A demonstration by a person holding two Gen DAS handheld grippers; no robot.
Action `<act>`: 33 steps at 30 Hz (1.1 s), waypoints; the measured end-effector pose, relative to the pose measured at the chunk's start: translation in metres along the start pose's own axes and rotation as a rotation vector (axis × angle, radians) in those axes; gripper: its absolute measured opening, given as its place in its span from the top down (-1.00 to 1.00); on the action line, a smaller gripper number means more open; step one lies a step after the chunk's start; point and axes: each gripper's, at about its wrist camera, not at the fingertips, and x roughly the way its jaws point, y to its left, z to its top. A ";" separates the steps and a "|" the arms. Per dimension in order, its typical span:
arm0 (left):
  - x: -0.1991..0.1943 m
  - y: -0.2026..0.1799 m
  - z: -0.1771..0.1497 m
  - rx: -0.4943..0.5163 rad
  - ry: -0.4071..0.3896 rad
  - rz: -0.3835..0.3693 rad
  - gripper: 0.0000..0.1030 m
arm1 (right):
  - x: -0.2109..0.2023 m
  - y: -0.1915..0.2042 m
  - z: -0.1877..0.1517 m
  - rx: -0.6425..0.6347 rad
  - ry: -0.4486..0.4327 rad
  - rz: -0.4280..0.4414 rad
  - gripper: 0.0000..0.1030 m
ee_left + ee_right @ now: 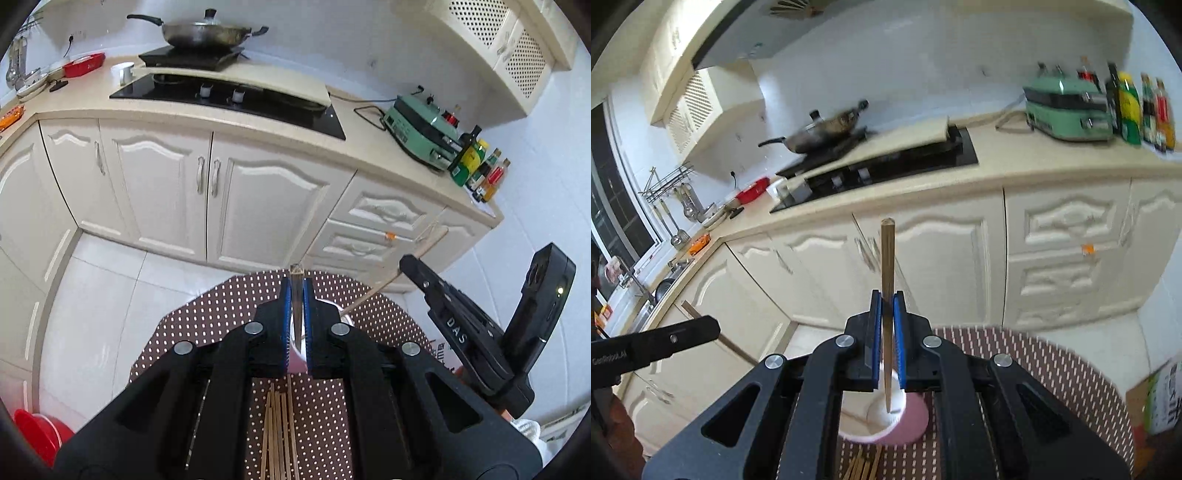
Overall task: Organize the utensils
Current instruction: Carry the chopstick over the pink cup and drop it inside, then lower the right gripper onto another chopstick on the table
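A: In the lower middle of the right wrist view, the right gripper (886,332) is clenched on one chopstick (887,266), which stands nearly upright with its lower tip already inside the mouth of the pink cup (916,421).

B: And the left gripper (295,317)?

A: It is clamped on a second chopstick (296,291) in the lower middle of the left wrist view. The cup is mostly hidden behind its fingers, so whether that tip is over the opening cannot be told. The cup sits on the dotted brown mat (207,317), and a bundle of loose chopsticks (277,435) lies flat just below it in the frame.

B: What makes the drop go well?

A: Probably keeping each stick steep and central over the opening, and lowering it until the tip nears the bottom before the jaws part. A release from high up could bounce the stick out or tip the light cup. The two grippers are close together, so taking turns looks safer than both at once.
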 end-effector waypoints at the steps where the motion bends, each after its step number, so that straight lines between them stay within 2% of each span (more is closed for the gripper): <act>1: 0.001 0.000 -0.002 0.002 0.007 0.003 0.87 | -0.001 -0.002 -0.004 0.014 0.011 -0.001 0.89; 10: -0.002 -0.001 -0.010 0.013 0.042 0.025 0.82 | -0.014 -0.013 -0.017 0.104 0.066 -0.019 0.83; 12: -0.004 -0.002 -0.012 0.024 0.046 0.042 0.46 | -0.018 -0.014 -0.020 0.120 0.078 -0.020 0.83; 13: -0.006 -0.002 -0.013 0.025 0.039 0.048 -0.11 | -0.020 -0.015 -0.021 0.124 0.084 -0.021 0.81; 14: -0.012 -0.001 -0.016 0.024 0.014 0.056 -0.28 | -0.021 -0.015 -0.022 0.129 0.090 -0.021 0.78; 15: -0.015 -0.001 -0.016 0.026 0.006 0.054 -0.28 | -0.024 -0.014 -0.024 0.132 0.093 -0.021 0.75; 19: -0.024 0.004 -0.021 0.021 0.012 0.061 -0.28 | -0.035 -0.010 -0.026 0.136 0.092 -0.032 0.38; 29: -0.043 0.051 -0.054 -0.074 0.060 0.104 -0.28 | -0.060 -0.002 -0.042 0.133 0.096 -0.054 0.29; 33: -0.042 0.076 -0.073 -0.131 0.101 0.127 -0.28 | -0.062 0.002 -0.060 0.128 0.146 -0.055 0.29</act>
